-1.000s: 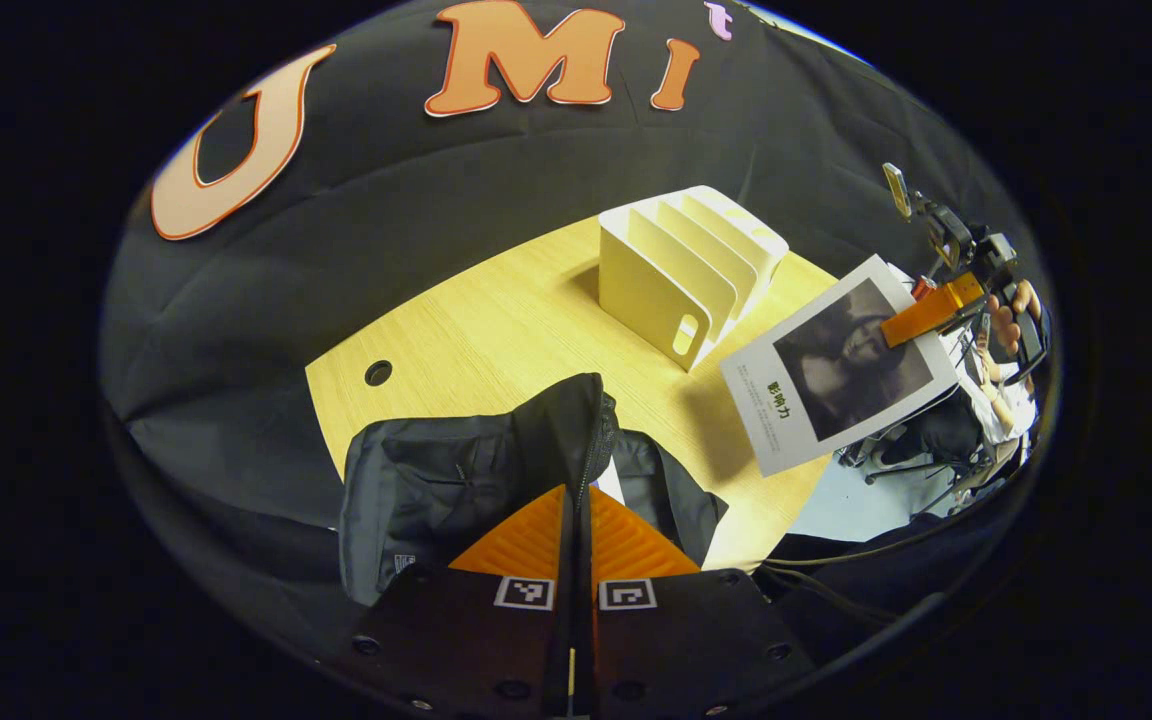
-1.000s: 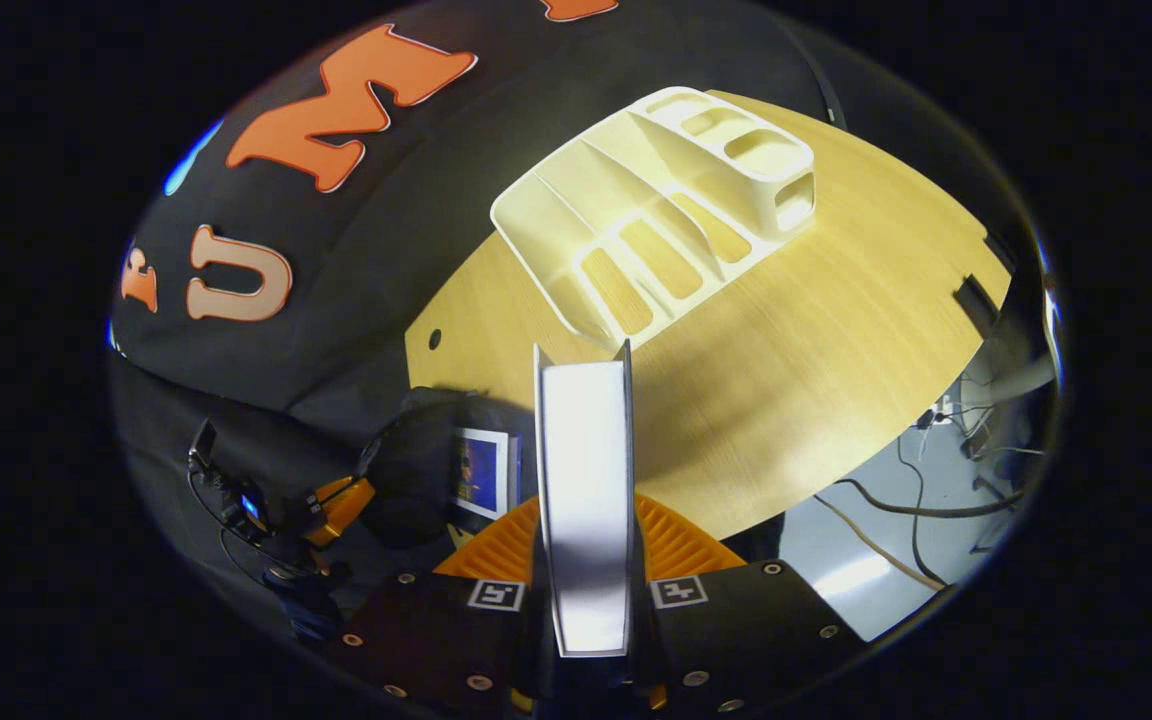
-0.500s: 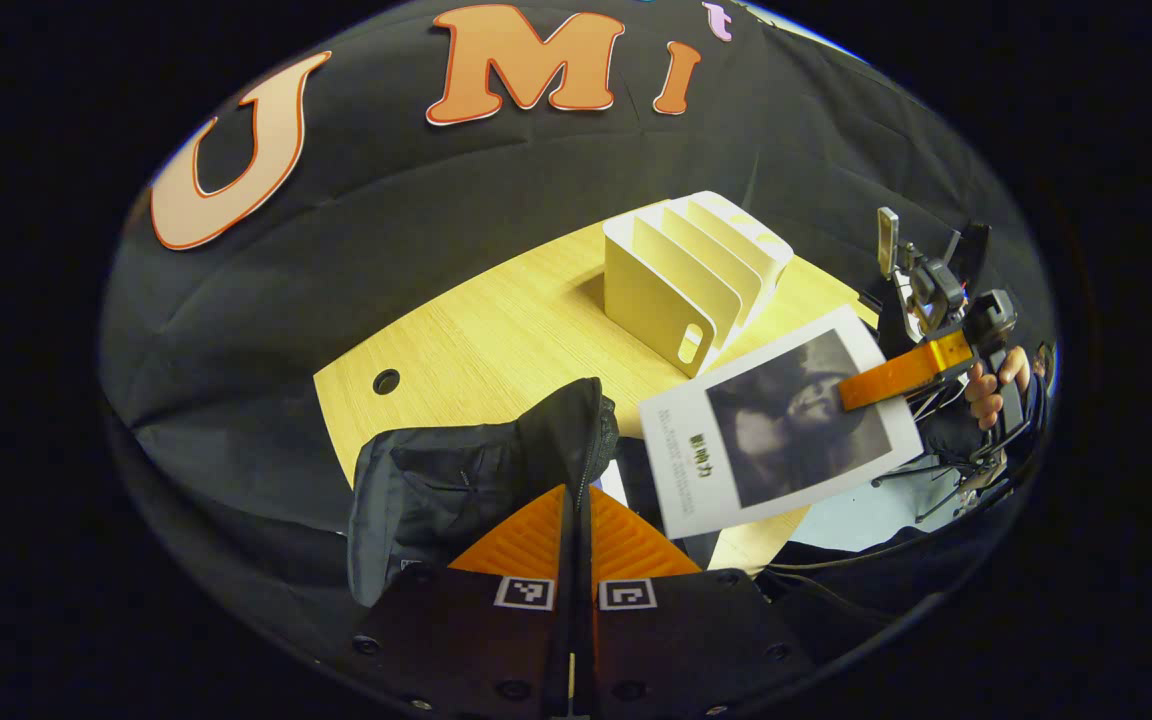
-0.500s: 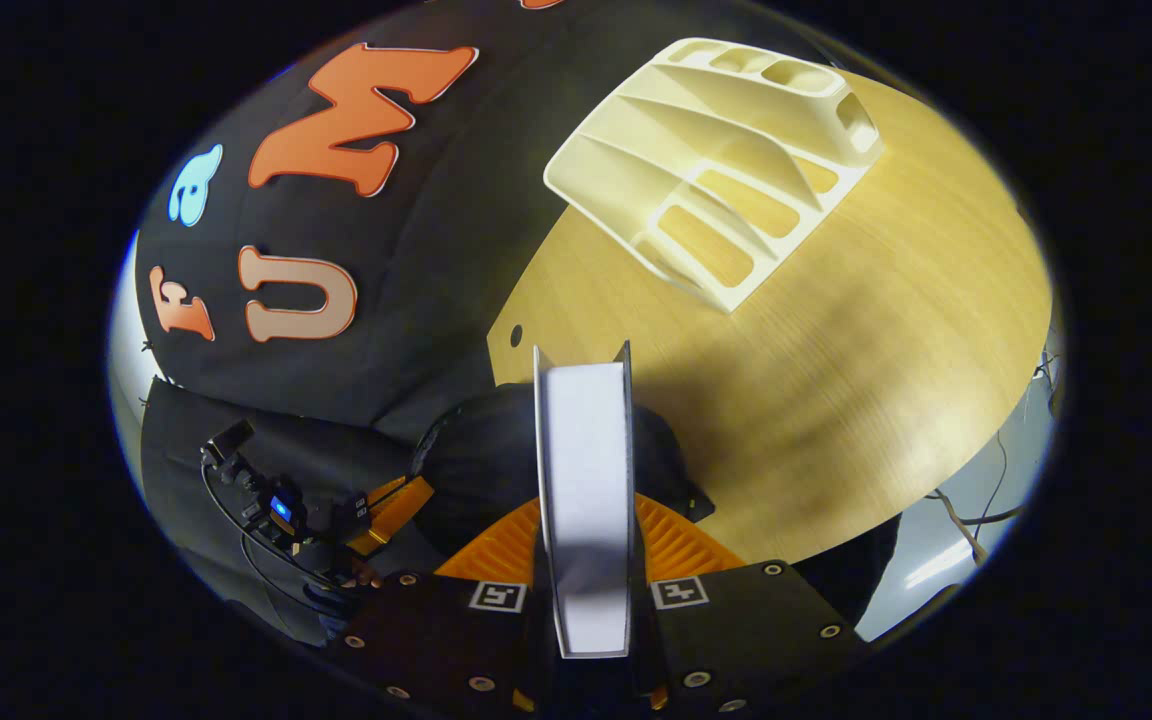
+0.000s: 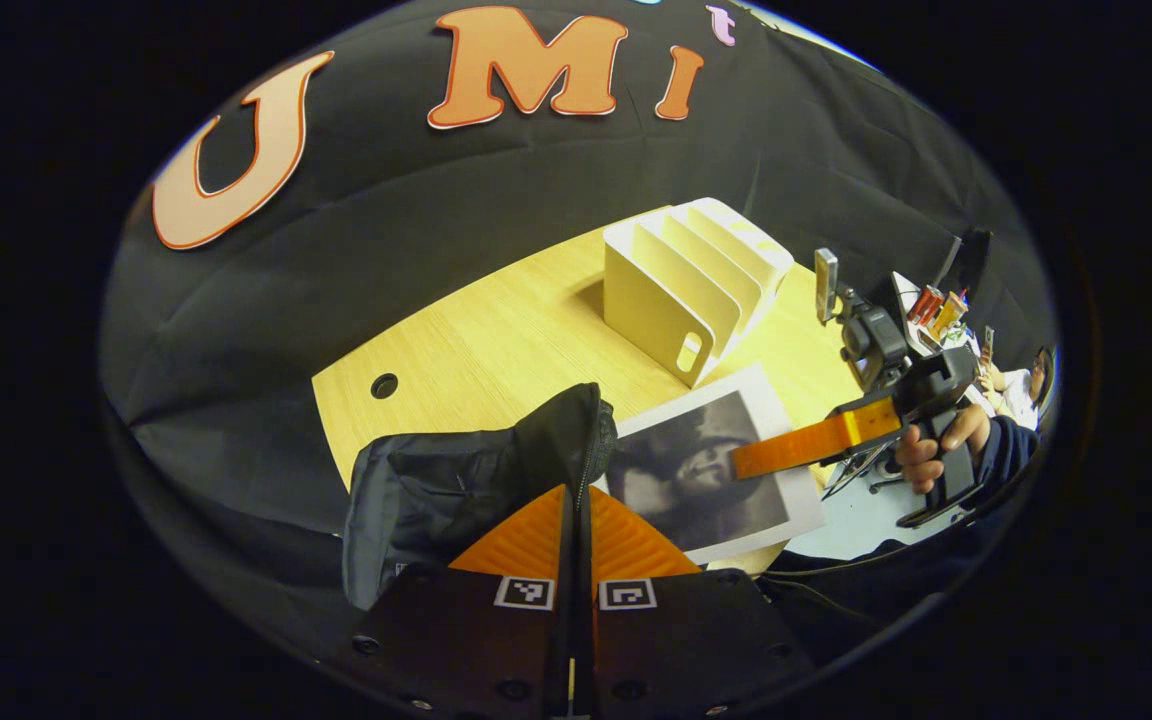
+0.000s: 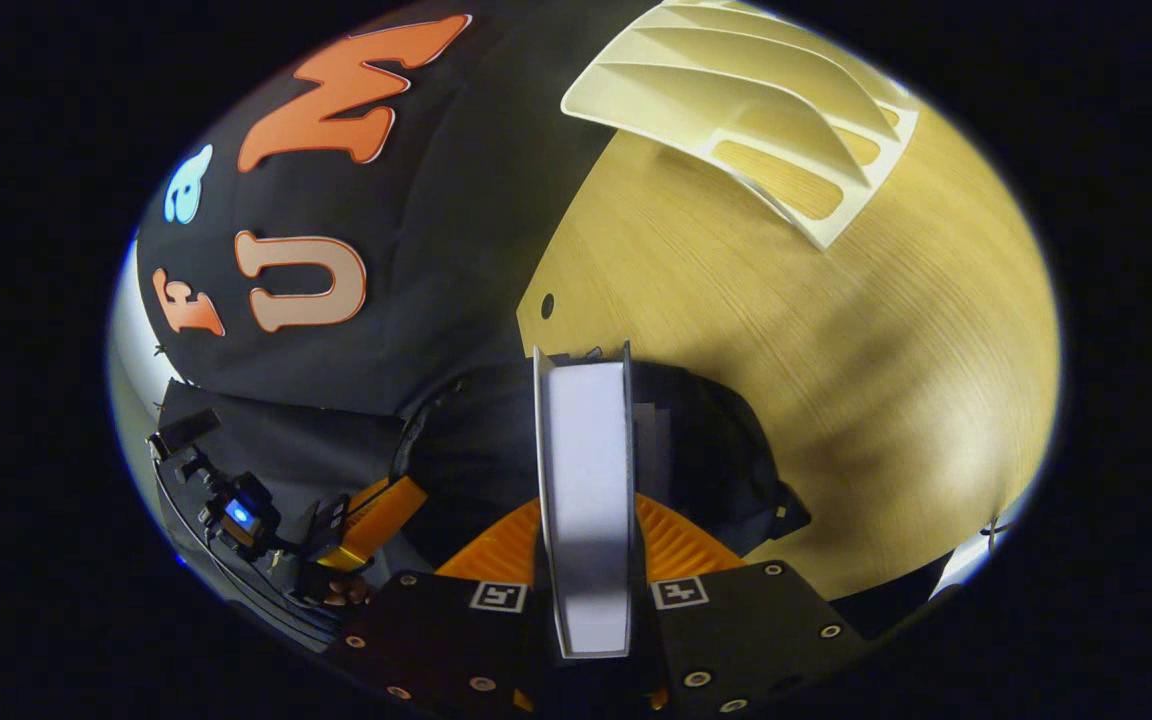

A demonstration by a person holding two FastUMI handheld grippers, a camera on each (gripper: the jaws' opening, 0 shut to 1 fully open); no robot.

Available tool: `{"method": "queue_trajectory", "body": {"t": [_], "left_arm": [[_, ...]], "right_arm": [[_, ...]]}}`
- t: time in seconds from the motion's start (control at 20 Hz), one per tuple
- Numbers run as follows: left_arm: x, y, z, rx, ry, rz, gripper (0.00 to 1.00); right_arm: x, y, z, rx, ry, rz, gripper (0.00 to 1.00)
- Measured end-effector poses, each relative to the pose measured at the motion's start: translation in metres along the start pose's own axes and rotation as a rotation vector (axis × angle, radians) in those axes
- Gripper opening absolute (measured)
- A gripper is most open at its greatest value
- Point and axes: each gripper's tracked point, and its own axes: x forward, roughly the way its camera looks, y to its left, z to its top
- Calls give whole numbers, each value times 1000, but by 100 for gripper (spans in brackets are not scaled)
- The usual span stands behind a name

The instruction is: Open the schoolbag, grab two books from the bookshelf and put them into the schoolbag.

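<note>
From my left tool [image 5: 576,540] the fingers meet so closely on the schoolbag [image 5: 456,490] flap that I cannot see how much cloth lies between them. The book [image 5: 706,470] has its near corner behind that flap and my fingers. In the right gripper view the book's page edge [image 6: 586,480] stands before my right tool [image 6: 586,560], hiding the bag's mouth; what lies inside is too dark to tell. The bookshelf [image 6: 756,100] is cut off at the top there. The person's hand [image 5: 936,455] is partly behind the handle.
</note>
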Motion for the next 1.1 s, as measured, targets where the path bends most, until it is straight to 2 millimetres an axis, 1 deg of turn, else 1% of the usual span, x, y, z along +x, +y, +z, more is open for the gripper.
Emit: {"method": "queue_trajectory", "body": {"t": [0.1, 0.2, 0.25, 0.45, 0.65, 0.75, 0.9, 1.0, 1.1], "left_arm": [[4, -2, -1, -5, 0, -6, 2], [3, -6, 1, -7, -6, -17, 2], [3, -9, 2, -2, -12, -21, 2], [2, -17, 7, 7, -25, -30, 2], [3, -29, 9, 17, -29, -47, 2], [4, -35, 10, 23, -29, -52, 2], [7, -38, 11, 23, -31, -59, 2], [7, -40, 10, 12, -33, -74, 2], [9, -39, 10, 5, -35, -88, 2]], "right_arm": [[20, 0, -4, 9, -11, 3, 31], [36, 4, -14, 29, -3, 26, 31], [45, 7, -15, 45, -9, 39, 31], [72, 13, -21, 64, -29, 84, 31], [97, 19, -28, 69, -29, 123, 30], [108, 21, -30, 70, -27, 136, 31], [122, 23, -31, 79, -18, 143, 31], [127, 25, -32, 79, -4, 131, 31], [129, 21, -32, 75, 19, 87, 34]]}}
